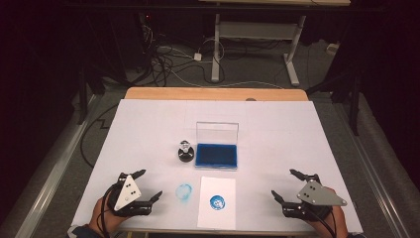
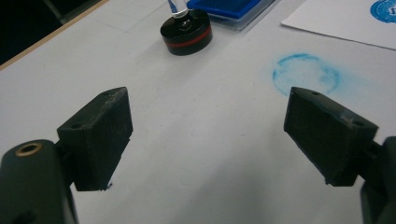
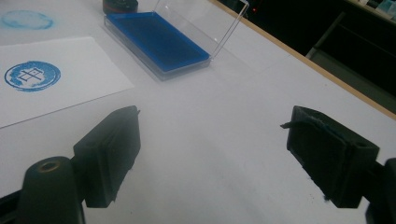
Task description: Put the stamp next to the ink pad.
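- Stamp (image 1: 185, 150) stands beside ink pad (image 1: 216, 154), paper (image 1: 216, 202) already printed.
- Left gripper (image 1: 147, 184), right gripper (image 1: 286, 185): both wide, empty.
- Grab stamp upright by its handle.

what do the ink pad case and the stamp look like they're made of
Ink pad case: clear hard plastic, glossy; the raised lid is see-through. The blue pad inside looks matte, maybe foam or felt.
Stamp: black base with a red band, probably plastic or rubber; clear glassy handle.
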Demonstrator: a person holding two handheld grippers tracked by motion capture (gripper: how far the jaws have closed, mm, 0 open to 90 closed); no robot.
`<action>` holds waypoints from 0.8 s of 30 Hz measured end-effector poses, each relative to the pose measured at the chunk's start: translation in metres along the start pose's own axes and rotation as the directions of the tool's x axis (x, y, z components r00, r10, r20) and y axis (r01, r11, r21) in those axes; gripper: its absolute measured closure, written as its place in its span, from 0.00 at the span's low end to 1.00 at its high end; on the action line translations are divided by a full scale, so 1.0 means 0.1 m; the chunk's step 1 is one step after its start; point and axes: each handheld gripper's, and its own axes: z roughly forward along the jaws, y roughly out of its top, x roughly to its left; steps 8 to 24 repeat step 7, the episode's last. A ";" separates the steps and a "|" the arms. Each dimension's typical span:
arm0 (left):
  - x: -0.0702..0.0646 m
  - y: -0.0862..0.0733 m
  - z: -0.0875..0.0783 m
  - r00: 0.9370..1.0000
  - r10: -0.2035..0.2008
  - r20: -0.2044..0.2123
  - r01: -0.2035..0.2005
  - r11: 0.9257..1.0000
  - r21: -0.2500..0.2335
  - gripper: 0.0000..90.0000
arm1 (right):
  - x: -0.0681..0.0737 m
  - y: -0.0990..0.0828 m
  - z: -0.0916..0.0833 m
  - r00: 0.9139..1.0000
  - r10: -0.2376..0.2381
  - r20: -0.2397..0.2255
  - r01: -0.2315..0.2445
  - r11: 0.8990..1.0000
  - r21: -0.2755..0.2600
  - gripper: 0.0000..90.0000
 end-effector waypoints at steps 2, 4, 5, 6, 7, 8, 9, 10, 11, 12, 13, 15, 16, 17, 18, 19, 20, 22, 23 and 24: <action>0.00 0.00 0.01 1.000 -0.006 0.005 0.006 1.000 -0.001 0.16 | -0.01 0.00 0.01 1.000 0.002 -0.004 -0.002 1.000 0.003 0.20; 0.00 0.01 0.01 1.000 -0.004 -0.002 0.004 1.000 0.004 0.16 | -0.01 -0.01 0.02 1.000 0.005 -0.010 -0.005 1.000 0.003 0.20; 0.00 0.01 0.01 1.000 -0.003 -0.001 0.003 1.000 0.004 0.16 | -0.02 -0.02 0.02 1.000 0.003 -0.011 -0.003 1.000 0.005 0.20; 0.00 0.01 0.01 1.000 -0.004 -0.003 0.004 1.000 0.005 0.16 | -0.02 -0.02 0.03 1.000 0.003 -0.013 -0.003 1.000 0.004 0.20; 0.00 0.02 0.01 1.000 -0.008 -0.007 0.008 1.000 0.002 0.16 | -0.02 -0.02 0.03 1.000 0.004 -0.015 -0.004 1.000 0.004 0.20; 0.00 0.02 0.01 1.000 -0.008 -0.007 0.008 1.000 0.002 0.16 | -0.02 -0.02 0.03 1.000 0.004 -0.015 -0.004 1.000 0.004 0.20; 0.00 0.02 0.01 1.000 -0.008 -0.007 0.008 1.000 0.002 0.16 | -0.02 -0.02 0.03 1.000 0.004 -0.015 -0.004 1.000 0.004 0.20; 0.00 0.02 0.01 1.000 -0.008 -0.007 0.008 1.000 0.002 0.16 | -0.02 -0.02 0.03 1.000 0.004 -0.015 -0.004 1.000 0.004 0.20; 0.00 0.02 0.01 1.000 -0.008 -0.007 0.008 1.000 0.002 0.16 | -0.02 -0.02 0.03 1.000 0.004 -0.015 -0.004 1.000 0.004 0.20; 0.00 0.02 0.01 1.000 -0.008 -0.007 0.008 1.000 0.002 0.16 | -0.02 -0.02 0.03 1.000 0.004 -0.015 -0.004 1.000 0.004 0.20; 0.00 0.02 0.01 1.000 -0.008 -0.007 0.008 1.000 0.002 0.16 | -0.02 -0.02 0.03 1.000 0.004 -0.015 -0.004 1.000 0.004 0.20; 0.00 0.02 0.01 1.000 -0.008 -0.007 0.008 1.000 0.002 0.16 | -0.02 -0.02 0.03 1.000 0.004 -0.015 -0.004 1.000 0.004 0.20; 0.00 0.02 0.01 1.000 -0.008 -0.007 0.008 1.000 0.002 0.16 | -0.02 -0.02 0.03 1.000 0.004 -0.015 -0.004 1.000 0.004 0.20; 0.00 0.02 0.01 1.000 -0.008 -0.007 0.008 1.000 0.002 0.16 | -0.02 -0.02 0.03 1.000 0.004 -0.015 -0.004 1.000 0.004 0.20; 0.00 0.02 0.01 1.000 -0.008 -0.007 0.008 1.000 0.002 0.16 | -0.02 -0.02 0.03 1.000 0.004 -0.015 -0.004 1.000 0.004 0.20; 0.00 0.02 0.01 1.000 -0.008 -0.007 0.008 1.000 0.002 0.16 | -0.02 -0.02 0.03 1.000 0.004 -0.015 -0.004 1.000 0.004 0.20; 0.00 0.02 0.01 1.000 -0.008 -0.007 0.008 1.000 0.002 0.16 | -0.02 -0.02 0.03 1.000 0.004 -0.015 -0.004 1.000 0.004 0.20; 0.00 0.02 0.01 1.000 -0.008 -0.007 0.008 1.000 0.002 0.16 | -0.02 -0.02 0.03 1.000 0.004 -0.015 -0.004 1.000 0.004 0.20; 0.00 0.02 0.01 1.000 -0.008 -0.007 0.008 1.000 0.002 0.16 | -0.02 -0.02 0.03 1.000 0.004 -0.015 -0.004 1.000 0.004 0.20; 0.00 0.02 0.01 1.000 -0.008 -0.007 0.008 1.000 0.002 0.16 | -0.02 -0.02 0.03 1.000 0.004 -0.015 -0.004 1.000 0.004 0.20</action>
